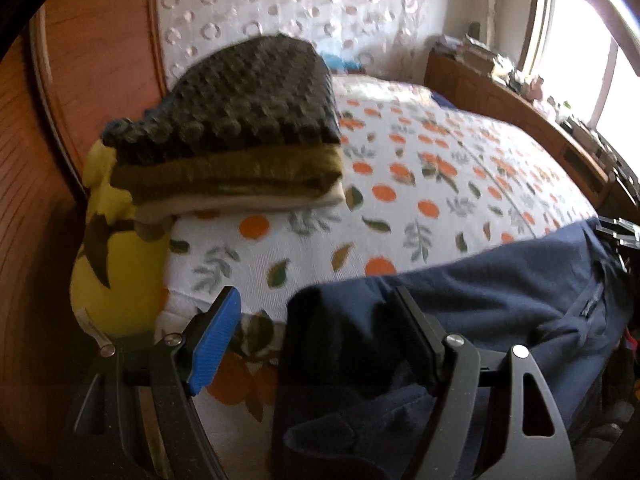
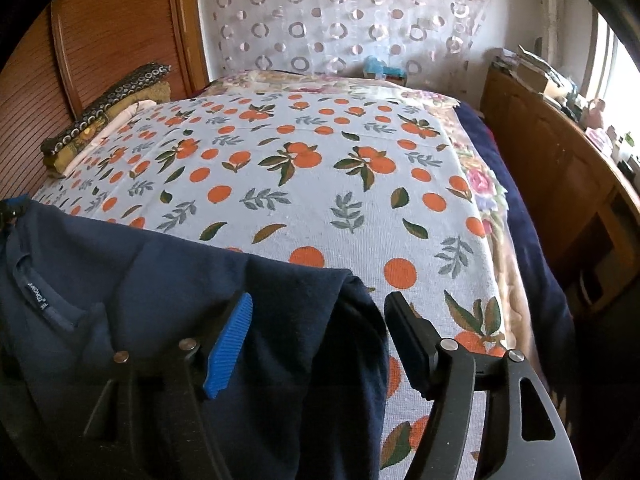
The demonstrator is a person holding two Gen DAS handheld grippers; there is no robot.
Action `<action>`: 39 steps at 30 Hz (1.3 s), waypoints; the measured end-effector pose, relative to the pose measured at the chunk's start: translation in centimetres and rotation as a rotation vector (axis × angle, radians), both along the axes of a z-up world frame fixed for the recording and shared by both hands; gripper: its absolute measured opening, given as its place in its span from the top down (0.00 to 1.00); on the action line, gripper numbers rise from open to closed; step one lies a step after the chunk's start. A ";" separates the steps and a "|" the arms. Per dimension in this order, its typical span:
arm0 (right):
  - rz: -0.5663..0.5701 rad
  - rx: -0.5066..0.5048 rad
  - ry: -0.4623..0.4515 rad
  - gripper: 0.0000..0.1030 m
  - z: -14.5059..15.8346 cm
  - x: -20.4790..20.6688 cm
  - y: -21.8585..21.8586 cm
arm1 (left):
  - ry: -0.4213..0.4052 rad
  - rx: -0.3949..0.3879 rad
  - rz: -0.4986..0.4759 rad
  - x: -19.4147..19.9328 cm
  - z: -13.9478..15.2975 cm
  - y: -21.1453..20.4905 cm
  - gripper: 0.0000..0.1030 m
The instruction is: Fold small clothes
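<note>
A navy blue shirt (image 1: 500, 296) lies at the near edge of the bed; it also shows in the right wrist view (image 2: 160, 280), collar label at the left. My left gripper (image 1: 316, 320) is open, its jaws wide apart around the shirt's left corner, blue pad (image 1: 216, 344) clear of the cloth. My right gripper (image 2: 320, 320) is open, its jaws either side of the shirt's right corner, with cloth lying between them. A stack of folded clothes (image 1: 232, 136), dark dotted piece on top, sits at the bed's left edge, also in the right wrist view (image 2: 100, 116).
The bed cover (image 2: 320, 168) is white with oranges and leaves. A yellow plush toy (image 1: 108, 248) sits under the stack beside a wooden wardrobe (image 1: 100, 60). A wooden cabinet (image 2: 560, 168) with clutter stands right, under a bright window.
</note>
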State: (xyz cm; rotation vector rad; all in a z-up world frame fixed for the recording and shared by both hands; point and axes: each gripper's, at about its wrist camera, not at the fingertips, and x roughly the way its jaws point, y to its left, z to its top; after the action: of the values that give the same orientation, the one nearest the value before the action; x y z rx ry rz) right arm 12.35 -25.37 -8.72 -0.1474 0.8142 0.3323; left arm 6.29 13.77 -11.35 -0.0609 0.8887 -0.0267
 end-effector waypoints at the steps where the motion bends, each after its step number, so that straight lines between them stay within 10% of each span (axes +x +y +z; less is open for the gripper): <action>1: 0.000 0.003 0.002 0.31 0.0 0.1 0.0 | 0.007 0.006 -0.004 0.1 -0.1 -0.1 0.25; 10: 0.037 0.025 0.017 0.30 -1.1 1.1 0.0 | 0.020 0.038 -0.041 0.2 0.0 -0.9 0.33; 15: 0.100 0.028 0.017 0.73 -1.0 0.2 0.6 | 0.042 0.017 -0.110 -0.1 0.6 -1.9 0.84; 19: 0.105 0.059 0.001 0.88 -0.1 -1.4 0.0 | -0.029 0.060 -0.091 -1.5 2.2 -3.0 0.88; 39: 0.187 0.219 -0.635 0.90 23.2 -19.0 -5.2 | -0.665 -0.007 -0.142 -14.0 25.4 -6.1 0.88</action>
State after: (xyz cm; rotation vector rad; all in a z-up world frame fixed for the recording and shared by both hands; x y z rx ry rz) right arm -6.63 -30.61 14.50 -0.1136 0.1330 0.5136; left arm -7.71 7.71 14.05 0.0069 0.2263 -0.1727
